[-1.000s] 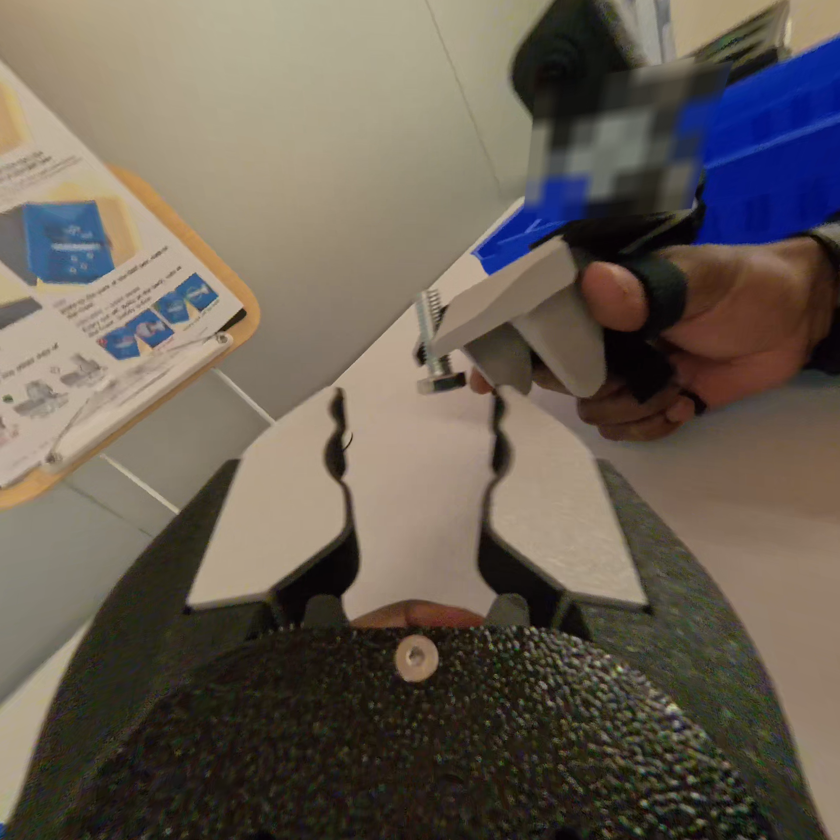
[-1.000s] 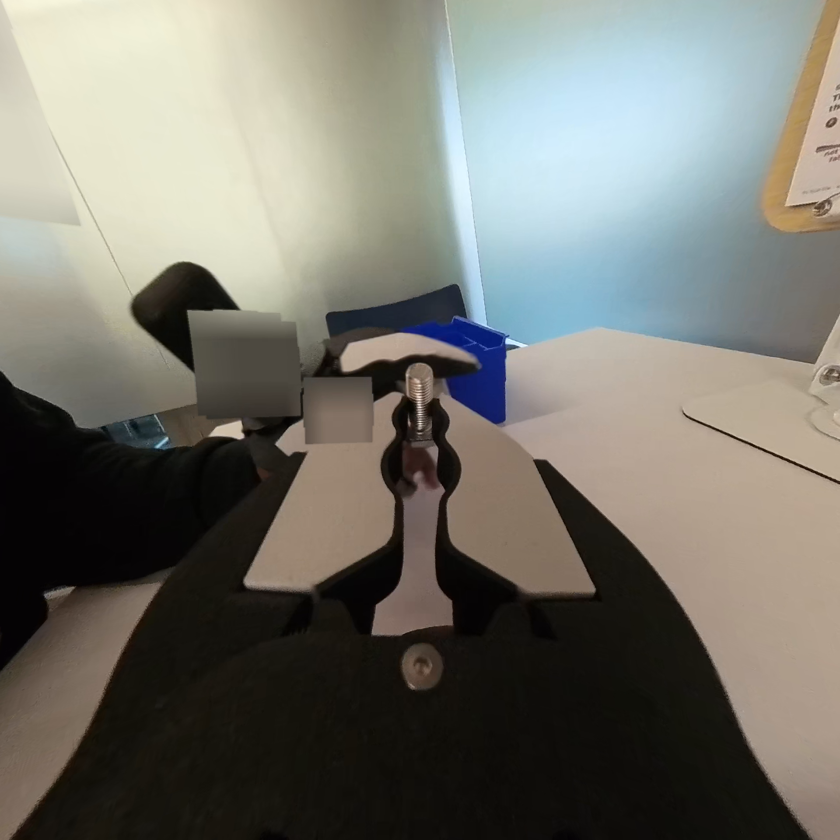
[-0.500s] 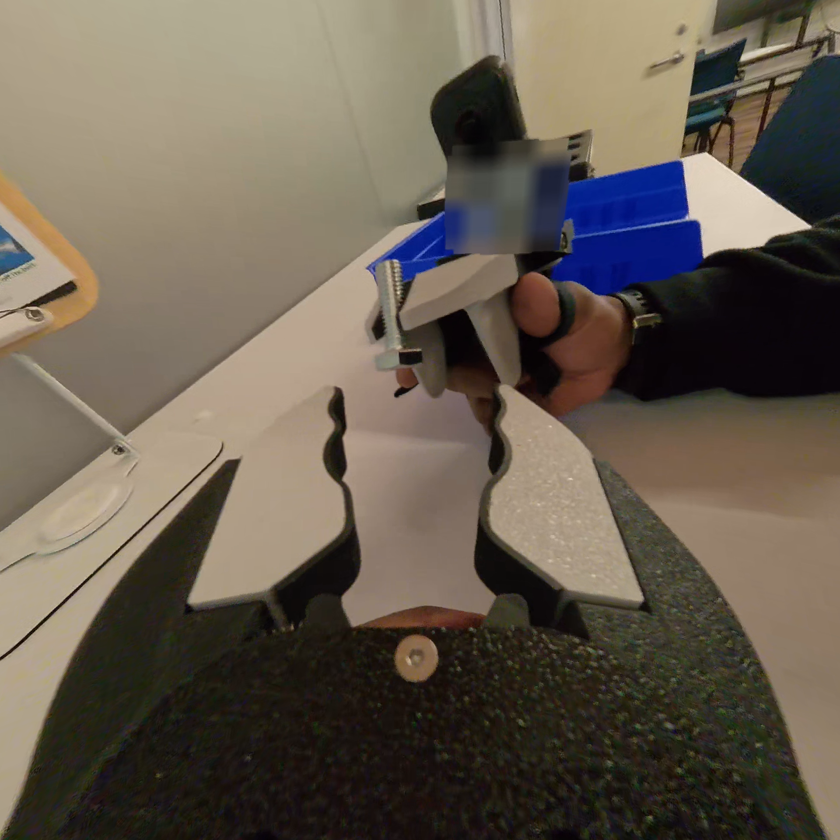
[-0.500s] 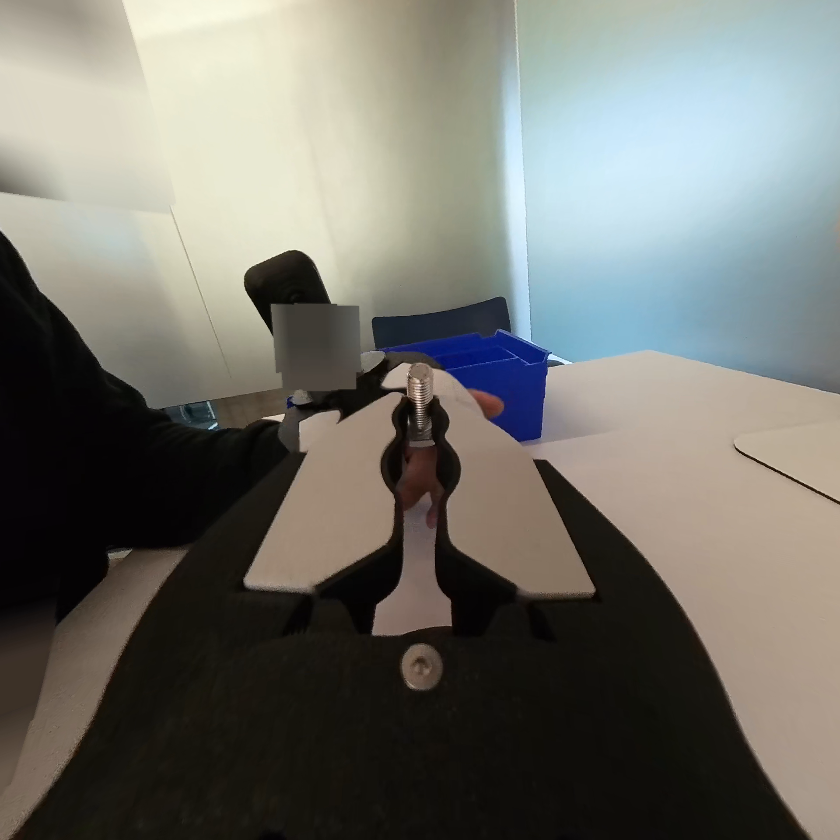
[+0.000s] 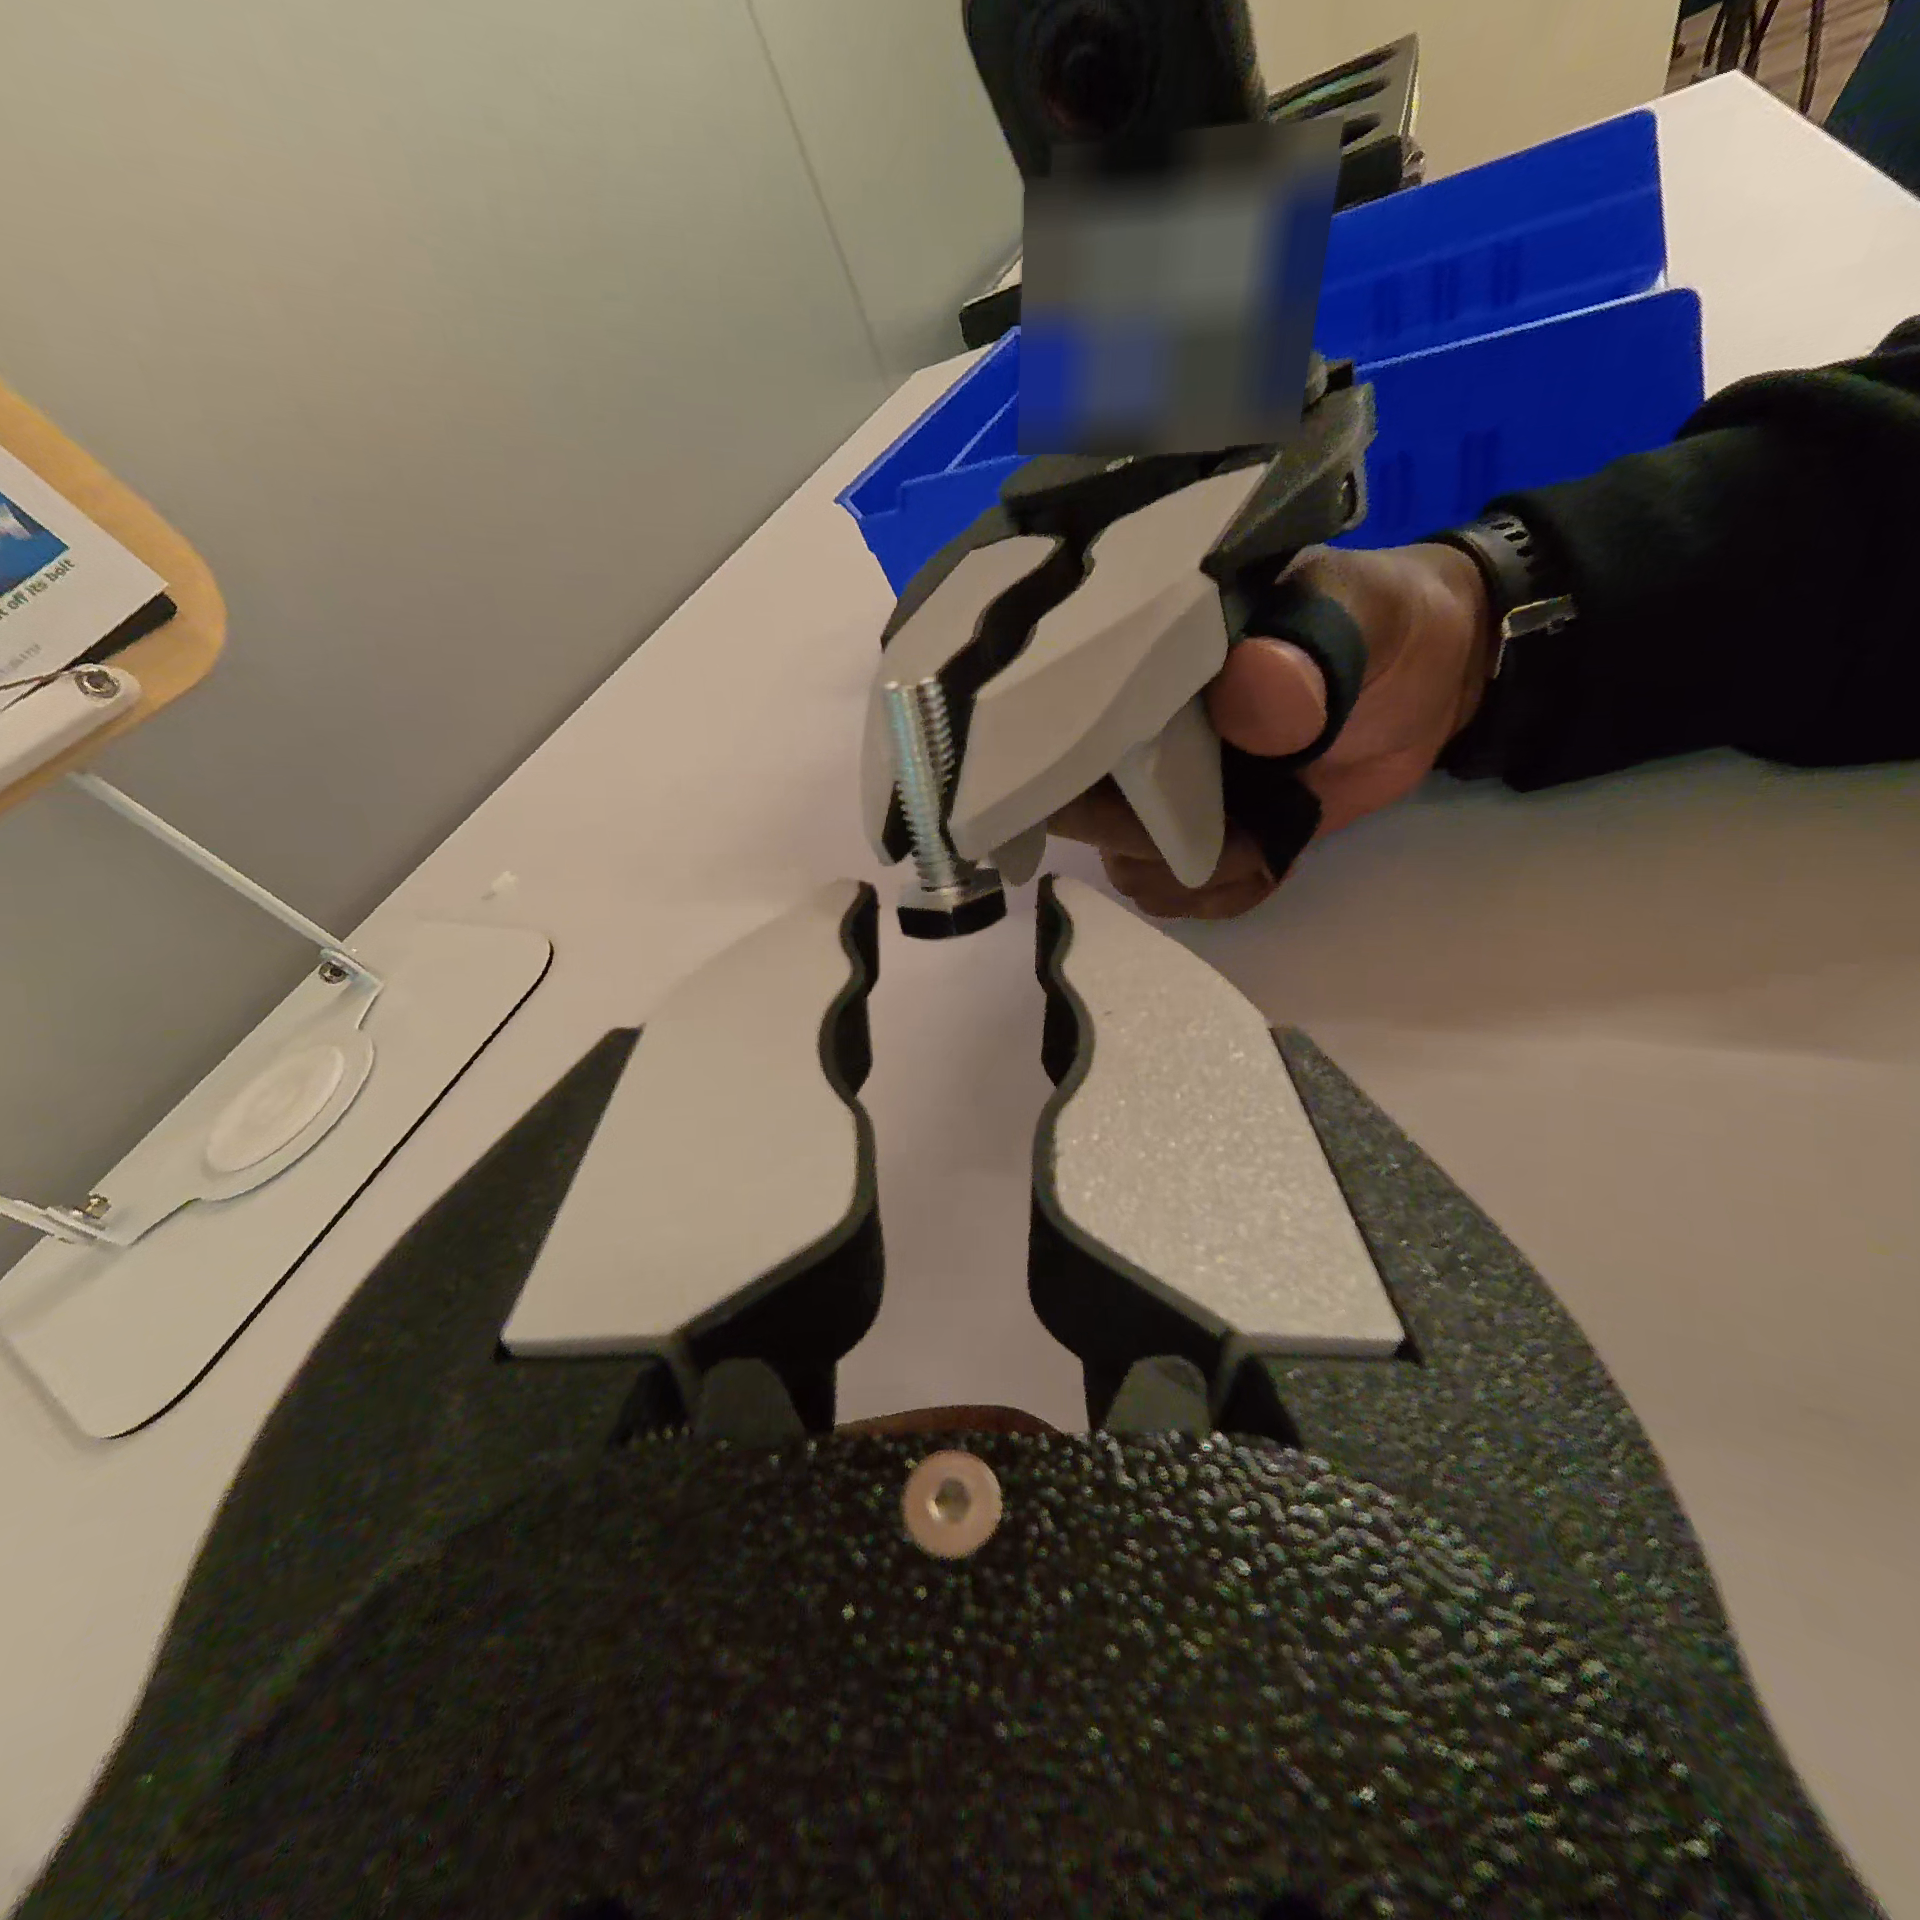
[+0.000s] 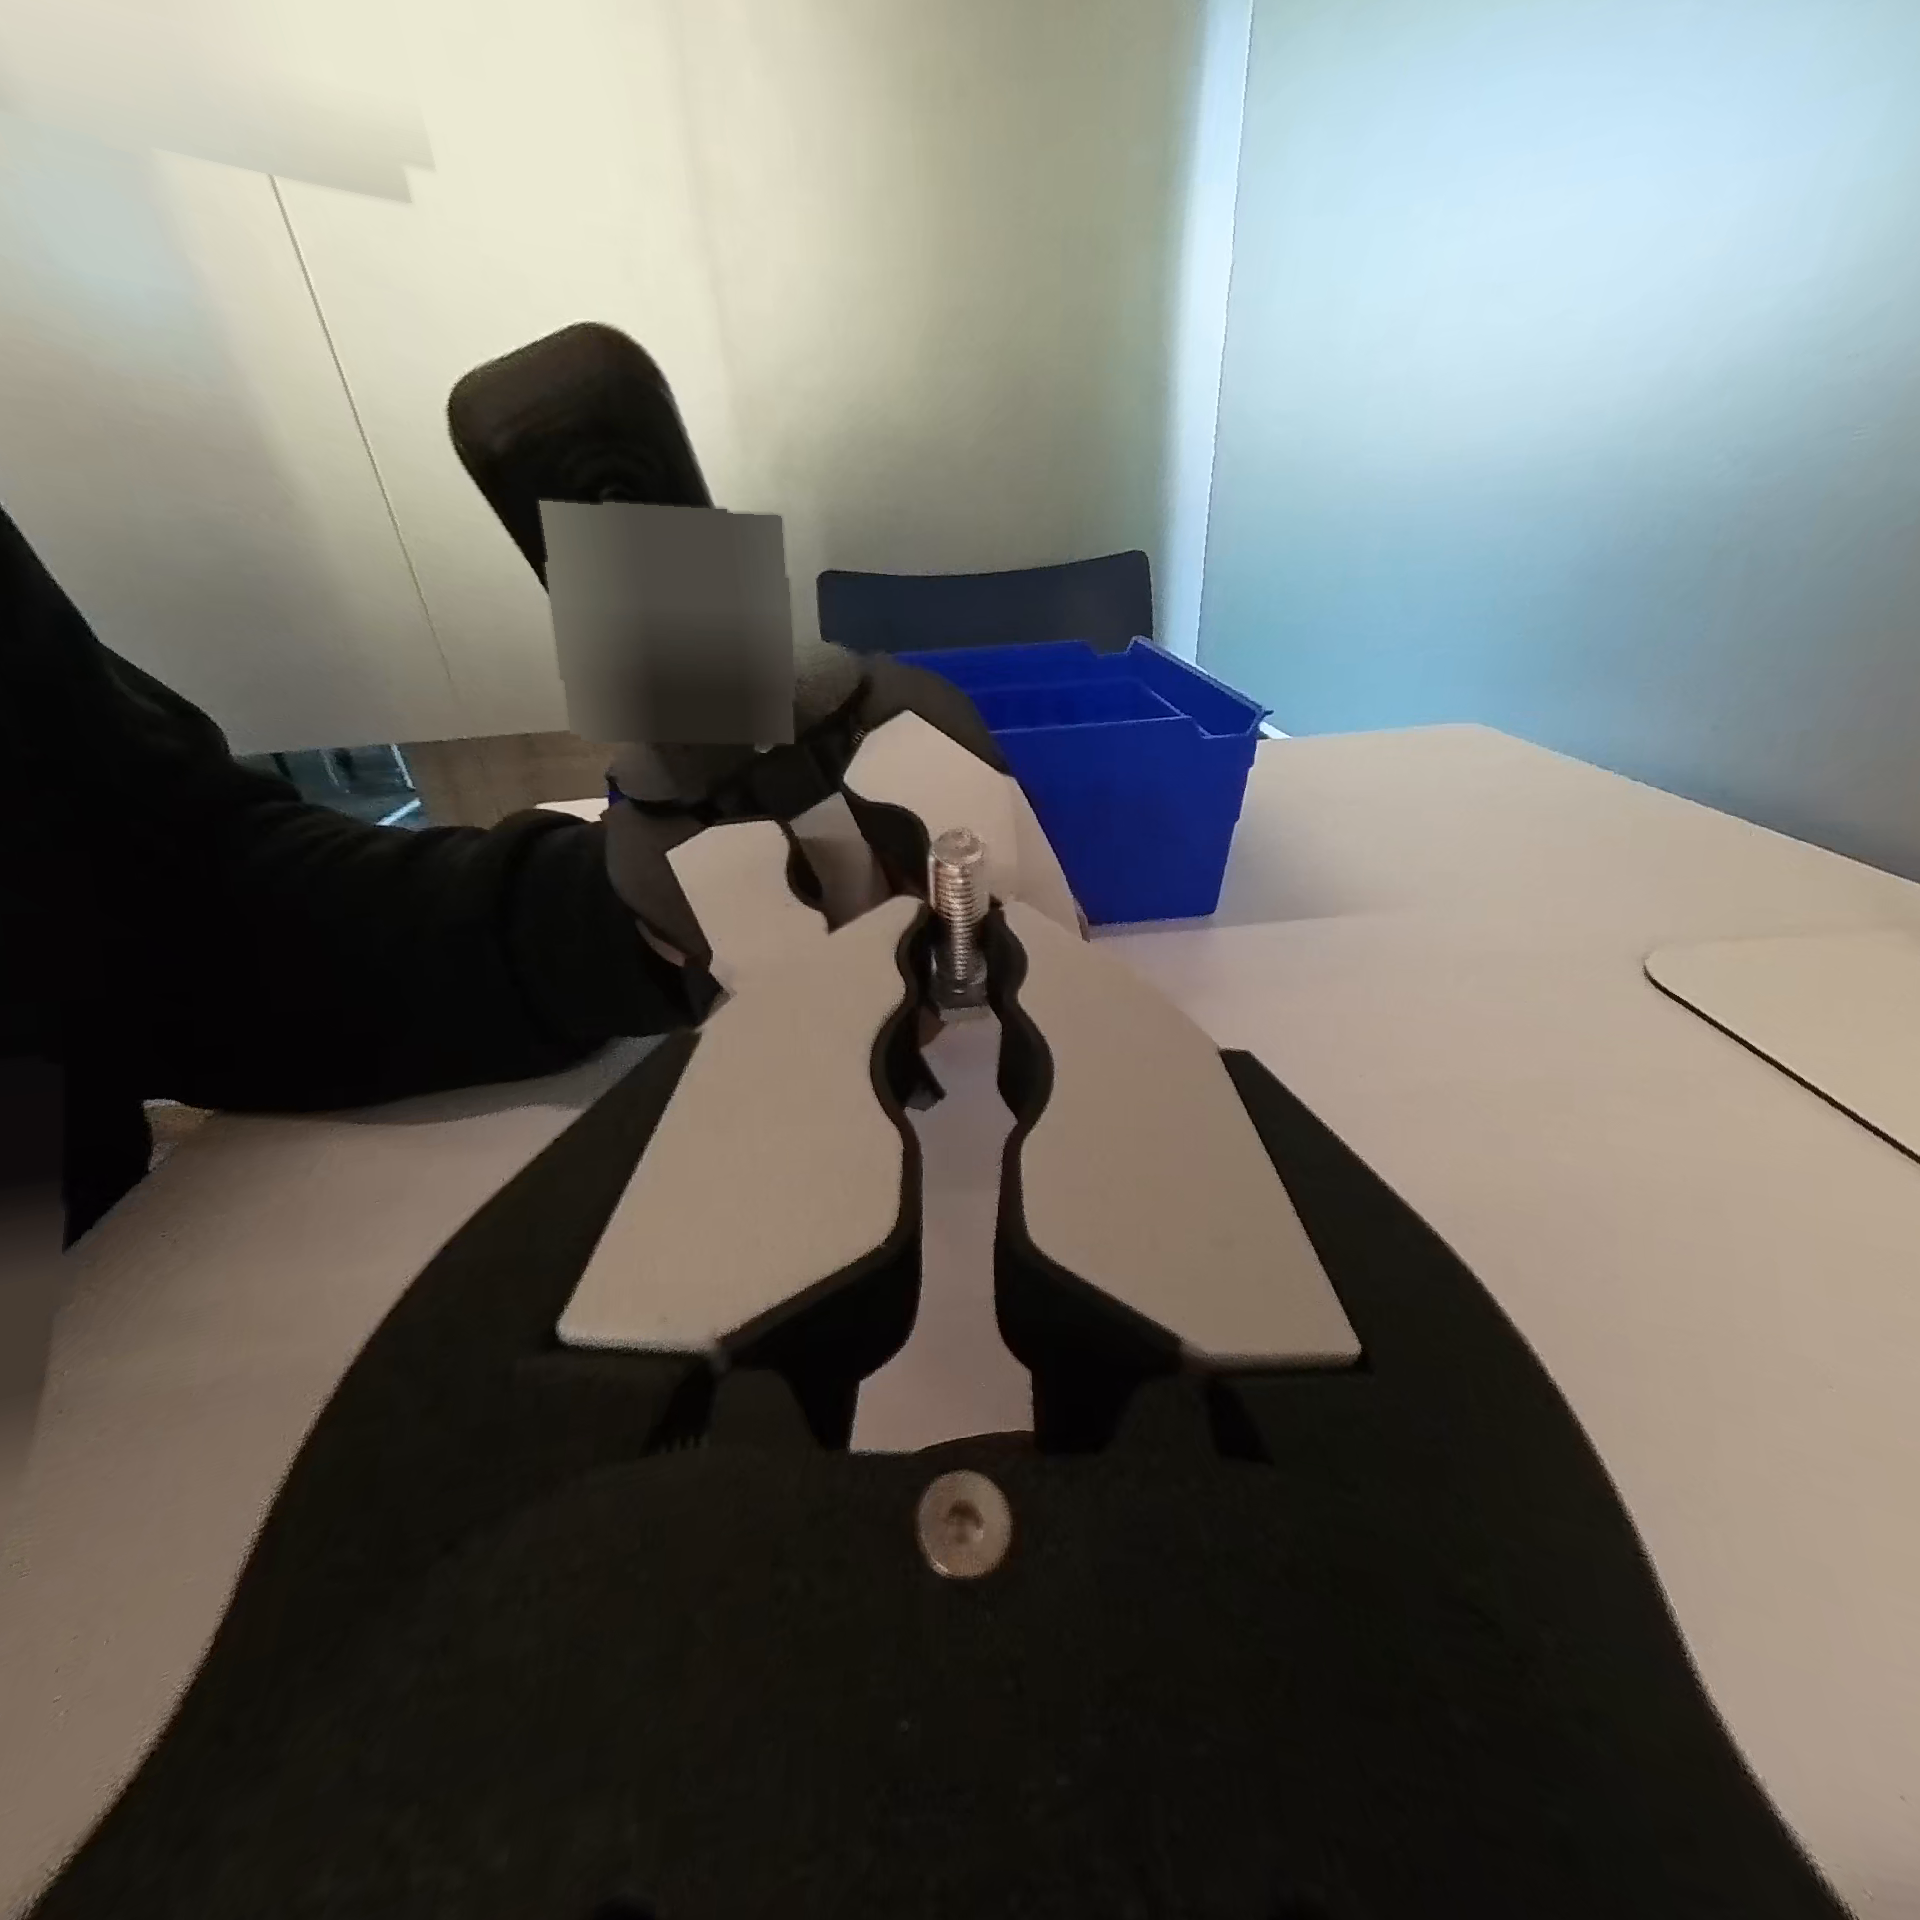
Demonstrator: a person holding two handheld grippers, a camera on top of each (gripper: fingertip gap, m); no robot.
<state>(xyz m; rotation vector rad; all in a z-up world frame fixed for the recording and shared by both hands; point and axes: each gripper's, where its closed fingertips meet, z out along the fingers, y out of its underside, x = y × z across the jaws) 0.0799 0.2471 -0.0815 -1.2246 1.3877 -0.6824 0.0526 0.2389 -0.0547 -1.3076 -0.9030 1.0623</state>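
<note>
Now right gripper (image 6: 961, 940) clenching silver bolt (image 5: 920, 774) by threaded shank, head hanging down over table (image 5: 1455, 1091). Left gripper (image 5: 951, 925) fingers spread, framing bolt head, not touching. Steel: small, stiff, probably slick; hex head flats looking like safest hold.

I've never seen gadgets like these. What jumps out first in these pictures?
Most striking is a silver bolt clamped upright by its thread in the right hand-held gripper, head down, above the white table. Facing it, the left hand-held gripper is open, with the bolt's head just at its fingertips and not pressed by them. Behind stands a bright blue bin.
</note>
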